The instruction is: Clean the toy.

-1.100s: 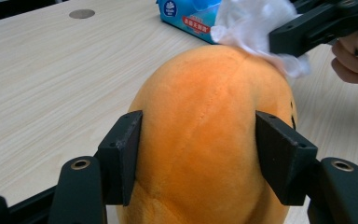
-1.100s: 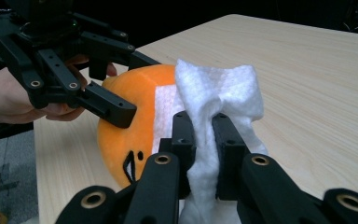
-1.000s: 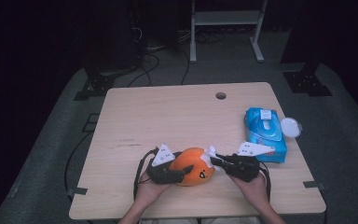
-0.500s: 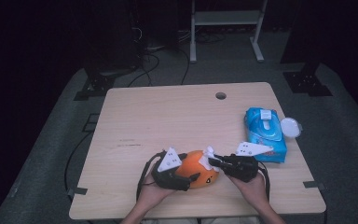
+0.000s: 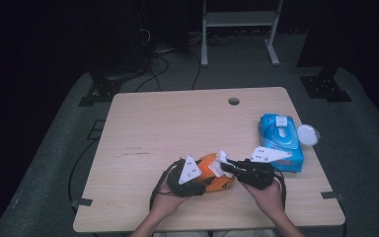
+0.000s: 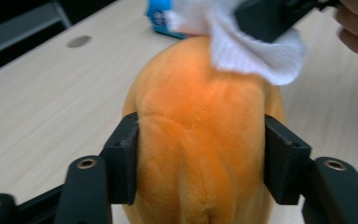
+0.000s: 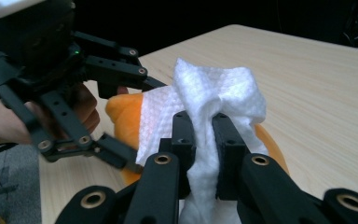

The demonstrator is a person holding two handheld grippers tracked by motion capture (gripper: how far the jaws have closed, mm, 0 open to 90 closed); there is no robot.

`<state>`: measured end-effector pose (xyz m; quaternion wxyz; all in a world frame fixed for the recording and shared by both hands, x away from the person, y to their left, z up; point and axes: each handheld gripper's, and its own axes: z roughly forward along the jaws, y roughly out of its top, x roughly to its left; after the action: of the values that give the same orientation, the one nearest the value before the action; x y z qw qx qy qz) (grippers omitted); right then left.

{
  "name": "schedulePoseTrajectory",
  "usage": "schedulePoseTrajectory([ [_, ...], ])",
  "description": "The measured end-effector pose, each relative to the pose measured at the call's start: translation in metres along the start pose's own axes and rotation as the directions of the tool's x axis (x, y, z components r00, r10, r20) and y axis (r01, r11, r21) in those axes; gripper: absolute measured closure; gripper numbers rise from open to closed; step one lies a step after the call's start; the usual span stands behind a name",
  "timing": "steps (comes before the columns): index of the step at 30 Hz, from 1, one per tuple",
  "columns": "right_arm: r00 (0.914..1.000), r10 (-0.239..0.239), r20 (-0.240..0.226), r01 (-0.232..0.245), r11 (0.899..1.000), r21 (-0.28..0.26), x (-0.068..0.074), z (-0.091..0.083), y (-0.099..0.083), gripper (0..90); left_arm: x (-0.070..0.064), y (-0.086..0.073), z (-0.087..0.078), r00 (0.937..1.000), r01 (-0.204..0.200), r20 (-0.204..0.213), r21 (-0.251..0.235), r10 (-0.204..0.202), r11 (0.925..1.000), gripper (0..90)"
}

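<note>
An orange plush toy (image 5: 216, 173) lies near the table's front edge. My left gripper (image 5: 197, 183) is shut on it; in the left gripper view the jaws press both sides of the plush toy (image 6: 200, 135). My right gripper (image 5: 228, 167) is shut on a white wipe (image 5: 220, 161) and holds it against the top of the toy. In the right gripper view the wipe (image 7: 209, 102) bunches up between the two pads (image 7: 184, 135), draped over the orange plush toy (image 7: 121, 109), with the left gripper (image 7: 121, 116) just behind it. The wipe (image 6: 251, 46) rests on the toy's far end.
A blue pack of wipes (image 5: 280, 140) lies at the table's right side, with its white round lid (image 5: 308, 134) open past the edge. A cable hole (image 5: 234, 101) sits at the back of the wooden table (image 5: 168, 128). A metal stand (image 5: 237, 29) is on the floor beyond.
The left gripper has shifted slightly right and forward around the toy. The right gripper and wipe stay on the toy's top, barely moved.
</note>
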<state>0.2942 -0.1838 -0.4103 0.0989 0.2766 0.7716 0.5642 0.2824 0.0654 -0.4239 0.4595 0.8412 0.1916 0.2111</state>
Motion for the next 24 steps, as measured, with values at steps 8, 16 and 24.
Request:
schedulePoseTrajectory([
  [8,0.9961,0.083,0.031,-0.083,0.996,0.015,-0.021,-0.004,-0.016,80.5,0.007,-0.003,-0.005,0.9959,0.057,0.071,-0.01,-0.056,0.9983,30.7],
  [16,0.998,-0.063,-0.01,0.063,0.998,0.014,0.013,0.004,0.002,80.5,0.0,-0.001,-0.006,0.9968,-0.031,0.073,0.001,0.031,0.9995,32.5],
  [24,0.9993,-0.029,0.023,0.028,0.999,0.022,0.006,-0.002,-0.001,80.5,0.013,-0.003,-0.006,0.9871,0.115,0.112,-0.001,-0.114,0.9933,28.3],
])
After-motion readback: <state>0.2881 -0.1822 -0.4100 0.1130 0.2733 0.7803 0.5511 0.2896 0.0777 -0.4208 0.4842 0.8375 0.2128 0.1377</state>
